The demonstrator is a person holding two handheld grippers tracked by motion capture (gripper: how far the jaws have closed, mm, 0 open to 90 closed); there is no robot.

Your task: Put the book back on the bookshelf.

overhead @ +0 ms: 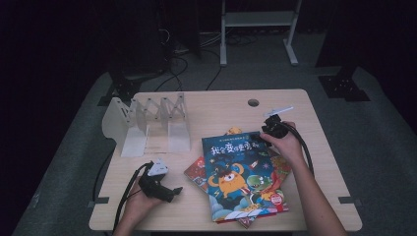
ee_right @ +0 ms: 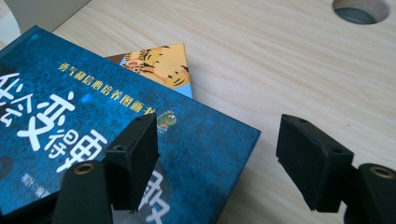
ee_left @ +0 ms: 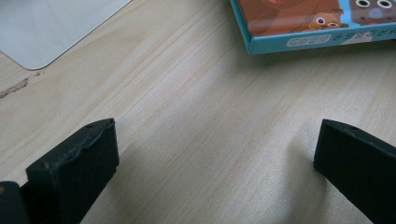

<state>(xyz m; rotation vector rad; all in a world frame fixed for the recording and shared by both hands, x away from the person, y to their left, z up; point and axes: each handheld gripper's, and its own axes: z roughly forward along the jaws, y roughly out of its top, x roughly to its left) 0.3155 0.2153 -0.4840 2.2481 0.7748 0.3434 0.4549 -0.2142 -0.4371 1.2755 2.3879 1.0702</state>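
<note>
High view, table: a pale wooden table (overhead: 295,105) with a round cable hole (overhead: 253,103) near its far edge, at about 12 o'clock.
High view, rack: a white, zigzag-hinged book stand (overhead: 147,123) waits at 10 o'clock, its slots vacant; I judge the books are meant for it.
High view, books: a loose stack lies at 5 o'clock of the table's middle, topped by a dark blue picture book with an orange monster on the cover (overhead: 241,172); a red-covered book (overhead: 196,172) pokes out at its 9 o'clock edge.
High view, right gripper: the right gripper (overhead: 263,136) sits at the blue book's far right corner, the likely pick-up point because that corner overhangs the books beneath.
High view, left gripper: the left gripper (overhead: 176,190) rests low at 7 o'clock, apart from the stack, probably parked until needed.
Left gripper view, jaws: spread wide over bare wood with nothing between them; a teal-edged book corner (ee_left: 299,44) lies ahead at 1 o'clock, untouched.
Right gripper view, jaws: released and standing wide, one pad over the blue cover (ee_right: 140,140), the other over bare table beyond the book's edge, so they straddle the corner without pressing it.
Right gripper view, beneath: an orange book with a tiger drawing (ee_right: 161,67) peeks out at 12 o'clock from under the blue one.
</note>
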